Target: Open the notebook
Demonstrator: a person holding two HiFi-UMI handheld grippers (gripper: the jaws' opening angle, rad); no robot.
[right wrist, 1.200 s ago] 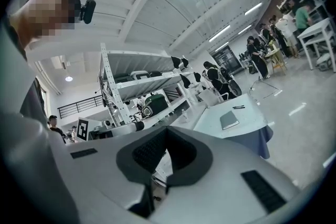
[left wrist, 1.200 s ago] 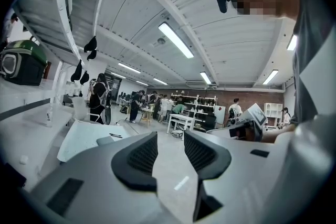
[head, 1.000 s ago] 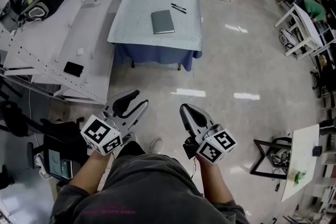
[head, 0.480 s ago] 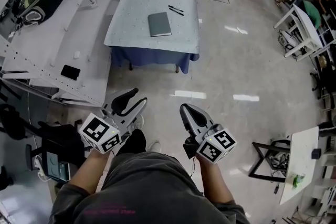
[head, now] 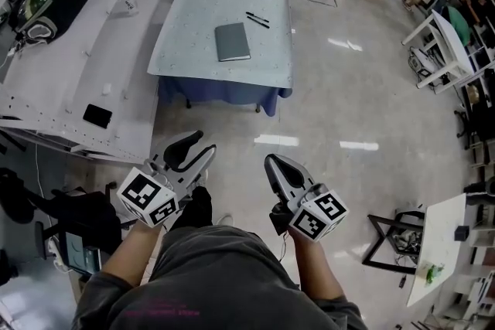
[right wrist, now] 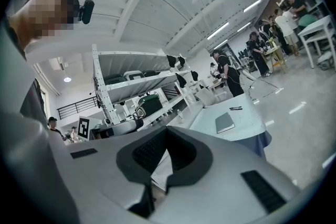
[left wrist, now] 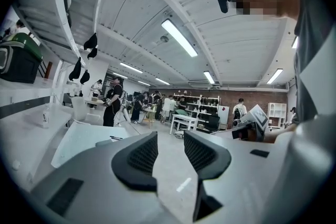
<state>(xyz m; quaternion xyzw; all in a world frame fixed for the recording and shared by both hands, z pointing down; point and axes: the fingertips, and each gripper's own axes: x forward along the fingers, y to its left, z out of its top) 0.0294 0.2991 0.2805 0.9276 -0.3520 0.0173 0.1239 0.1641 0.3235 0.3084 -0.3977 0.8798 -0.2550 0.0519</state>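
Grey and rectangular, one closed notebook [head: 232,42] lies flat on the pale speckled table [head: 186,50], with two dark pens [head: 257,18] near it. Well apart from it, the left gripper [head: 203,144] holds its ribbed black pads parted and empty; the right gripper [head: 272,162] has its pads pressed together on nothing.

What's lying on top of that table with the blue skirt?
A closed grey notebook and two dark pens beside it, apart. Under the table, the skirt hides everything.
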